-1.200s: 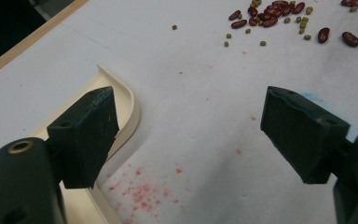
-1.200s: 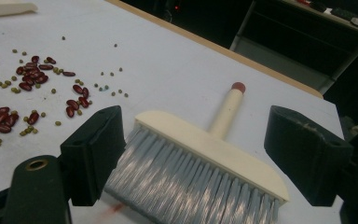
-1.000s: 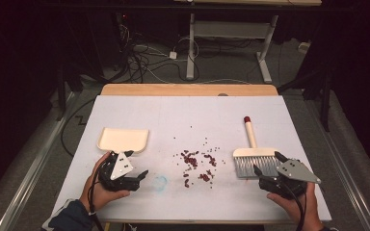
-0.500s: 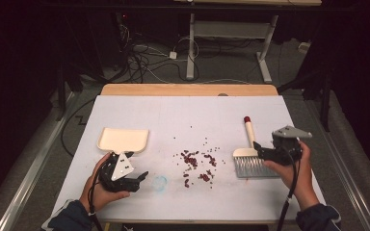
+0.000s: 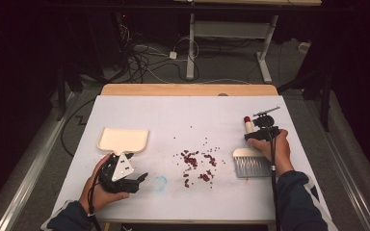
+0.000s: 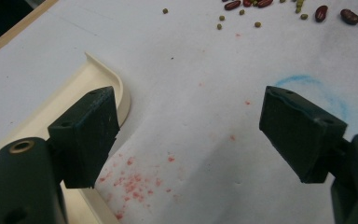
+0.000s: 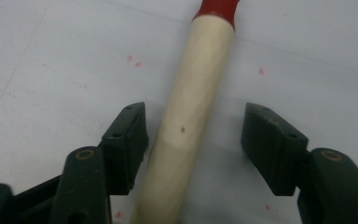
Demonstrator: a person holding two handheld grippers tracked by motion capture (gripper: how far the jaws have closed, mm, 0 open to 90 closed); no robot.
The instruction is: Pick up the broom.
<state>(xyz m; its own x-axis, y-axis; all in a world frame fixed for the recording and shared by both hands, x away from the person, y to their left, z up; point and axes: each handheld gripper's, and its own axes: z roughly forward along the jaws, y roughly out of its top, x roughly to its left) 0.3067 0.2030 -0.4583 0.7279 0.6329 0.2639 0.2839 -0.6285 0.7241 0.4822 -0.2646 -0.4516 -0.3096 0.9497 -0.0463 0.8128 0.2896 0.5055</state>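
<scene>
While the left tongs (image 5: 142, 177) rest apart just beside the dustpan (image 5: 123, 140), the right tongs (image 7: 193, 140), just closing, straddle the brush (image 5: 250, 161) handle on the table (image 5: 183, 115) without gripping it.

dark room, cables (image 5: 144, 53) on floor (image 5: 221, 67)
</scene>
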